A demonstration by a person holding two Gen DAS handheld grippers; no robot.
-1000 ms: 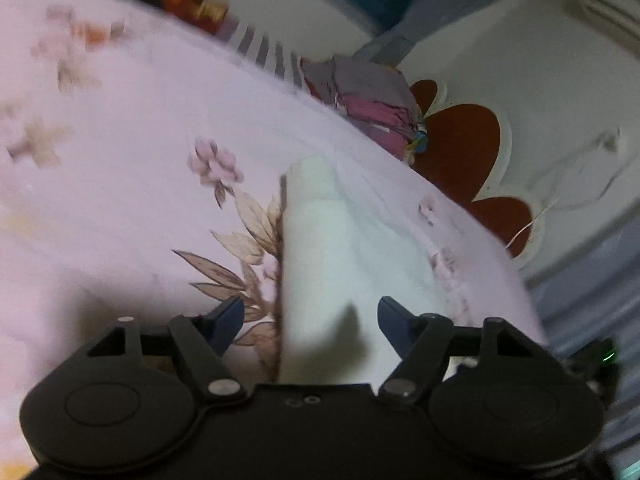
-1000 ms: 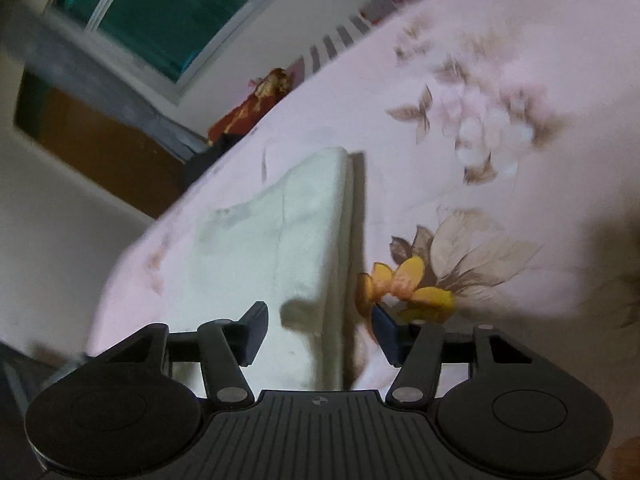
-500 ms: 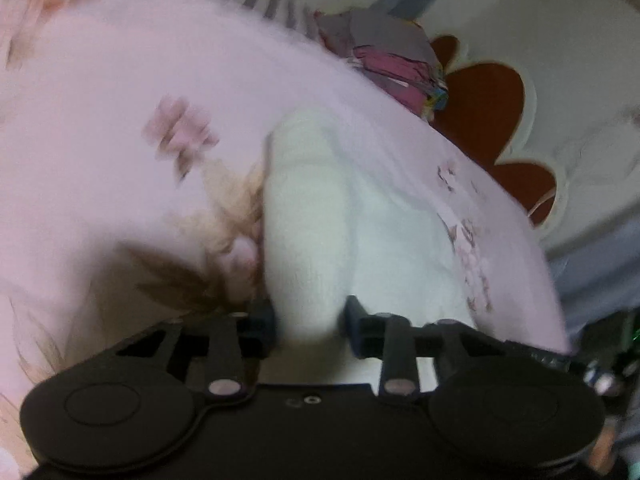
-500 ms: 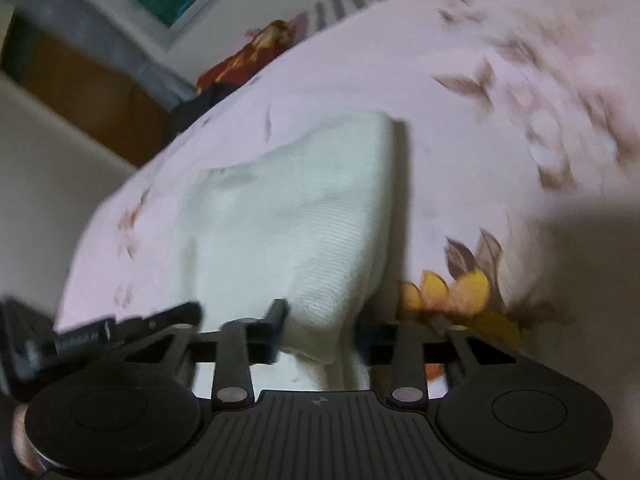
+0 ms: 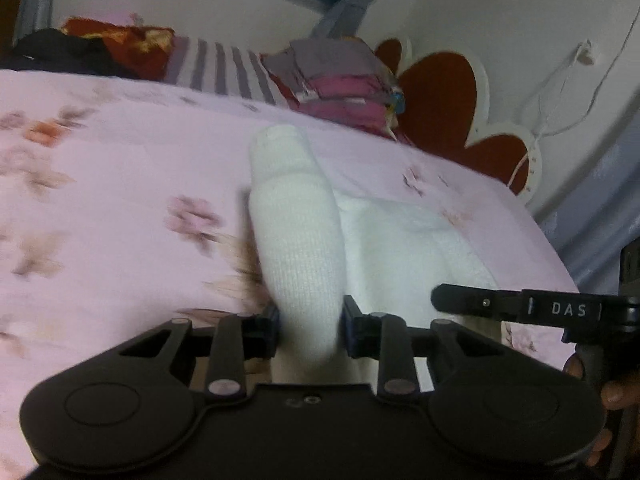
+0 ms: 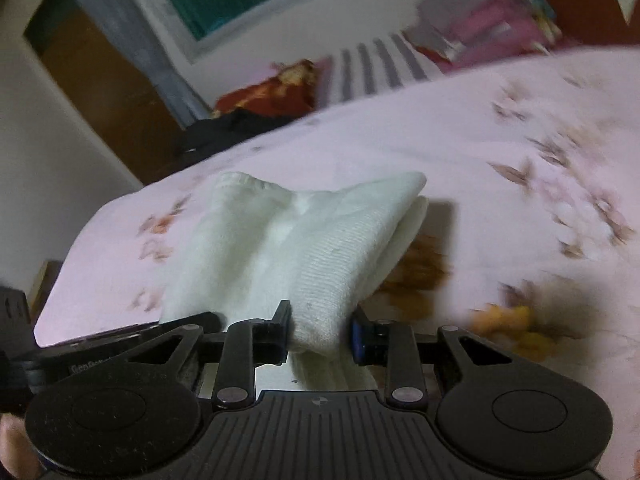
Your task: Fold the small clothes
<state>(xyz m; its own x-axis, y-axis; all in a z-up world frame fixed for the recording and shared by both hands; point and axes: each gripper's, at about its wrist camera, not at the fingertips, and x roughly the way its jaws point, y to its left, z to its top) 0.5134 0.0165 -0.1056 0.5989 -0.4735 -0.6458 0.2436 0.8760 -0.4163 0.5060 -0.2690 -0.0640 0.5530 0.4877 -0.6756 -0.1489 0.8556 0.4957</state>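
A bed fills both views, its pink floral sheet (image 5: pixel 120 184) the working surface, with a window and pale wall behind. Taking the white cloth (image 5: pixel 298 248) as landmark: far beyond it to the left lie a dark garment and a red bundle (image 5: pixel 120 46), then a striped pillow (image 5: pixel 224 66), then a stack of folded clothes (image 5: pixel 340 76) against the heart-shaped headboard (image 5: pixel 440 96). The cloth itself lies near the bed's near corner. The left gripper (image 5: pixel 310 330) is clamped on one near end of it, pulling that edge up into a ridge. To the right, the right gripper (image 6: pixel 320 334) pinches the other near end, and the raised fabric sags between the two. Both ends seem held so that the near edge can be carried over evenly, probably toward the far side, for a fold.
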